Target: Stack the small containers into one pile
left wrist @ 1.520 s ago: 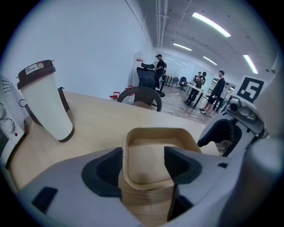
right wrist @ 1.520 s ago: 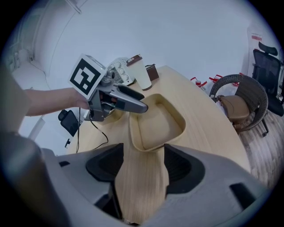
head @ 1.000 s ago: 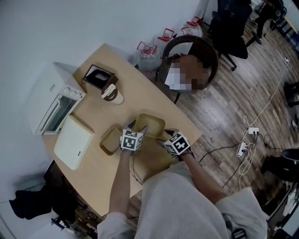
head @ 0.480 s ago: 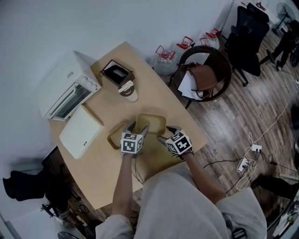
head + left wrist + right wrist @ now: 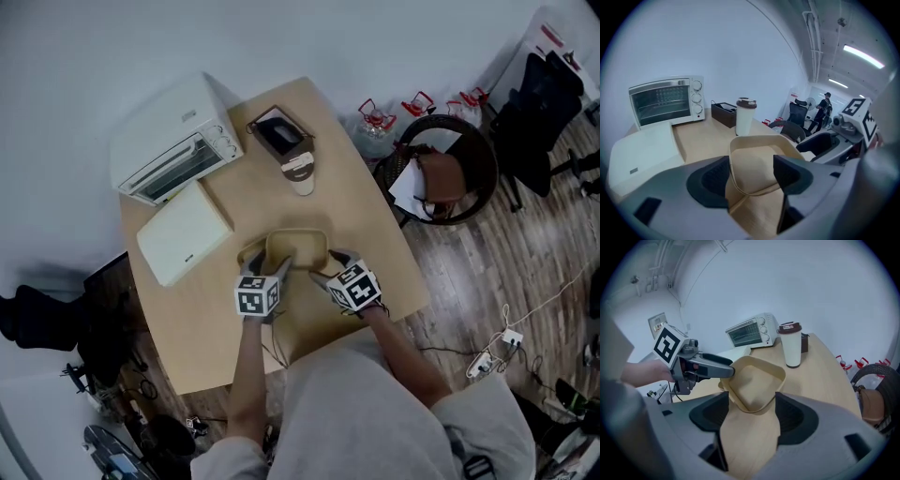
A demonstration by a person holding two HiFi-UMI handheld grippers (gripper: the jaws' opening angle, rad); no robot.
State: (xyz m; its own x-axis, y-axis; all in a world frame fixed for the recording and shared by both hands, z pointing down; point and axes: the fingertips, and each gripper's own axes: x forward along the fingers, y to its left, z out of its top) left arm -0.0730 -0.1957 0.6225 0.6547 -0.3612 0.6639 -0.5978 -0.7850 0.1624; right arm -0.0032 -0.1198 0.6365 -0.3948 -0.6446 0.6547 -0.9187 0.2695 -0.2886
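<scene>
A tan, square paper container point(image 5: 298, 247) sits at the table's middle, between my two grippers. In the left gripper view the near corner of the container point(image 5: 754, 168) is wedged between the jaws of my left gripper point(image 5: 752, 180), both pads touching its walls. My right gripper point(image 5: 752, 404) takes the opposite corner of the container point(image 5: 754, 385) the same way. The left gripper point(image 5: 701, 366) shows in the right gripper view, its finger on the container's left rim. A second tan container point(image 5: 247, 254) peeks out at the left, partly under the held one.
On the wooden table point(image 5: 211, 319) stand a white toaster oven point(image 5: 173, 141), a flat white box point(image 5: 185, 232), a brown open box point(image 5: 279, 134) and a lidded paper cup point(image 5: 300, 172). A chair point(image 5: 445, 173) and bottles point(image 5: 377, 120) are on the floor to the right.
The head camera has swung, so the table now sits differently in view. The held container has closed in on the second container and now overlaps it.
</scene>
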